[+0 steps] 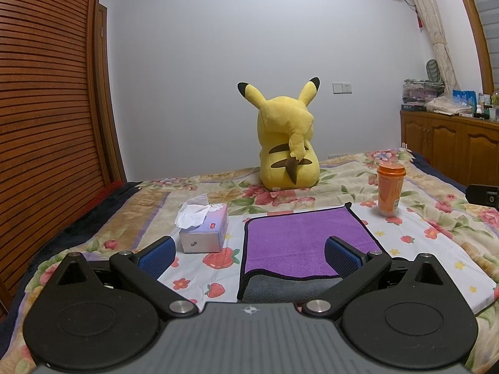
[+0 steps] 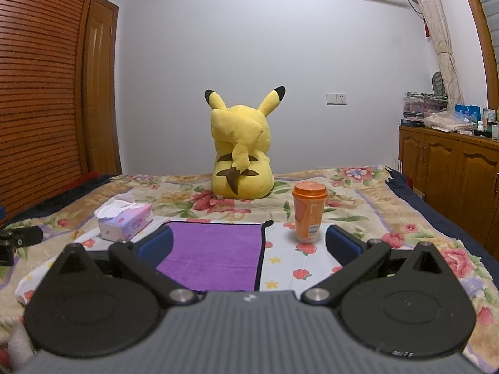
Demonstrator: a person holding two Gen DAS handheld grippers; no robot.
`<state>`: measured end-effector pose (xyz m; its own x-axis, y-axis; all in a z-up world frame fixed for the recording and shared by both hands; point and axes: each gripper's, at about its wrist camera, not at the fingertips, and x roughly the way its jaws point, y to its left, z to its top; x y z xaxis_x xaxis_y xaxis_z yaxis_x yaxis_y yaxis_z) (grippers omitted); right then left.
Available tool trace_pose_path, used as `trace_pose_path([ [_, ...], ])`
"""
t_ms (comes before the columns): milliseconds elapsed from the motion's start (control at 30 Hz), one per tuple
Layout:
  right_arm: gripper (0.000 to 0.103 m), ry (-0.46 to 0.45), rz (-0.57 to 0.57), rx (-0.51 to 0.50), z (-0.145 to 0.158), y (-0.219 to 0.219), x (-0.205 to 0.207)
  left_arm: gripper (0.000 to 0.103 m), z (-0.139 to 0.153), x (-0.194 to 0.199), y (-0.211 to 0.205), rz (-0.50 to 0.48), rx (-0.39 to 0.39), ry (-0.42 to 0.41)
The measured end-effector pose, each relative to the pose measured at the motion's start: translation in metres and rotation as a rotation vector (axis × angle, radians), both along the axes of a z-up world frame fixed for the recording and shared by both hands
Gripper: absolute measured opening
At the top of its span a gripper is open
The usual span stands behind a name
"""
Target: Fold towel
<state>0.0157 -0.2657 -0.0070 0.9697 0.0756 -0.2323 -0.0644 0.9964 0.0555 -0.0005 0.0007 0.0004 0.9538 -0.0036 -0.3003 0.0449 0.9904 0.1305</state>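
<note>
A purple towel (image 1: 296, 237) with black trim lies folded on the bed, its grey underside showing at the near edge. It also shows in the right wrist view (image 2: 215, 252). My left gripper (image 1: 249, 254) is open and empty, hovering over the towel's near left edge. My right gripper (image 2: 249, 244) is open and empty, above the towel's right edge. Neither gripper touches the towel.
A tissue box (image 1: 204, 229) stands left of the towel and an orange bottle (image 1: 389, 188) to its right; both show in the right wrist view, box (image 2: 126, 221) and bottle (image 2: 308, 212). A yellow plush (image 1: 288, 143) sits behind. A wooden cabinet (image 2: 452, 168) stands at right.
</note>
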Motion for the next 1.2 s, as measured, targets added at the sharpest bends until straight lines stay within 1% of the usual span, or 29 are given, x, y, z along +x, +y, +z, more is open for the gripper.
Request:
trace_pose_path([
  [1200,0.103,0.009,-0.001,0.001,-0.0012,-0.0047,0.003,0.103,0.0011,0.0016,0.0,0.0,0.006,0.001],
])
